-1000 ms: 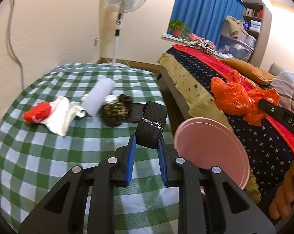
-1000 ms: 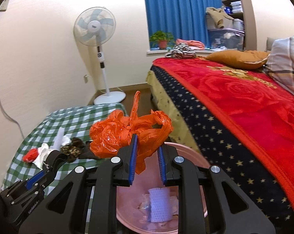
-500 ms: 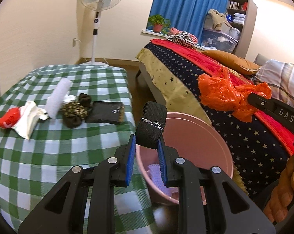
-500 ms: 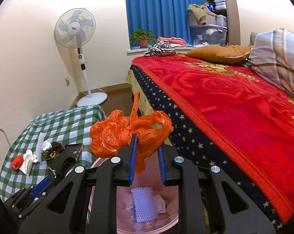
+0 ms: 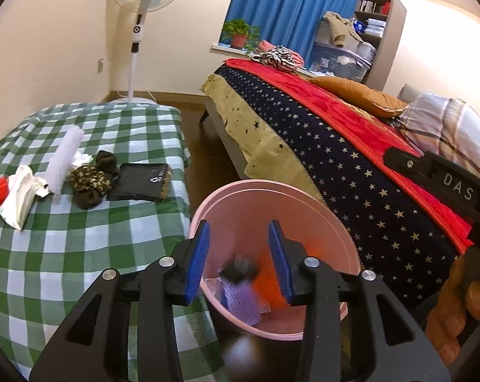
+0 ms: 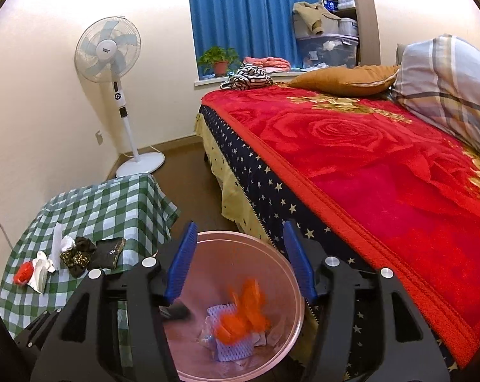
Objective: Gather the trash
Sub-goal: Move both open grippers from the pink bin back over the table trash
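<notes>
With both the left gripper (image 5: 238,254) and the right gripper (image 6: 238,261) above the pink bin (image 6: 273,248), their jaws just opened and holding nothing, the orange bag (image 6: 243,315) and black band (image 5: 240,270) drop inside, so the hands should wait before returning to the table (image 5: 80,254) for the remaining trash.

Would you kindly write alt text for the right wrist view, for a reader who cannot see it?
The right claw, its jaws just opened and empty, hangs over a pink bin where an orange plastic bag lies blurred on a purple foam net. Left is a green checked table with more litter; right, a bed with a red rose blanket.
</notes>
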### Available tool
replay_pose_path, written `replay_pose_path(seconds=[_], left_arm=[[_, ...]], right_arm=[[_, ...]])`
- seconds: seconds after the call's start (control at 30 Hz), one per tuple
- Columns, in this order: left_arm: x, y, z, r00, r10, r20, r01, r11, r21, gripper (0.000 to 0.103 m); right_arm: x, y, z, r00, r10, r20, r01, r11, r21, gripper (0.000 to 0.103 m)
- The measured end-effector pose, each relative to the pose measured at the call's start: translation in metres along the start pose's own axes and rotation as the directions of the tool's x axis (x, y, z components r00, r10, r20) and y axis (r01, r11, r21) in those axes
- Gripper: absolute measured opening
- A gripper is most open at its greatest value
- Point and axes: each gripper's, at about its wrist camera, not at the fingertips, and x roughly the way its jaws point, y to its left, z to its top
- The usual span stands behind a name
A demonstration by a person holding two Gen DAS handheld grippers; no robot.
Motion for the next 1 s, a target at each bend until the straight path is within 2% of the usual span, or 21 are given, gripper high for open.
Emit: replay_pose_path(seconds=[0.53, 0.73, 0.87, 1.0], left_arm=[[-0.056, 0.036, 0.015, 0.996, 0.021, 0.086, -0.017, 0.998, -0.053, 0.038], [-0.076, 0.047, 0.016, 0.993, 0.021, 0.114, -0.017, 0.999, -0.034, 0.038], [-0.076, 0.058, 0.023, 0.994, 0.045, 0.096, -0.038, 0.997, -0.068, 0.038], [-0.081, 0.058, 0.029, 0.992, 0.046, 0.12, -0.038, 0.997, -0.062, 0.038]], right_arm=[[-0.03, 0.013, -0.007, 0.996, 0.065, 0.065, -0.063, 0.997, -0.038, 0.057], [-0.042, 0.019, -0.008, 0.995, 0.082, 0.054, -0.079, 0.995, -0.055, 0.057], [-0.043, 0.027, -0.006, 0.998, 0.065, 0.016, -0.064, 0.995, -0.077, 0.057], [-0.049, 0.031, 0.005, 0.998, 0.061, -0.022, -0.062, 0.997, -0.046, 0.057]])
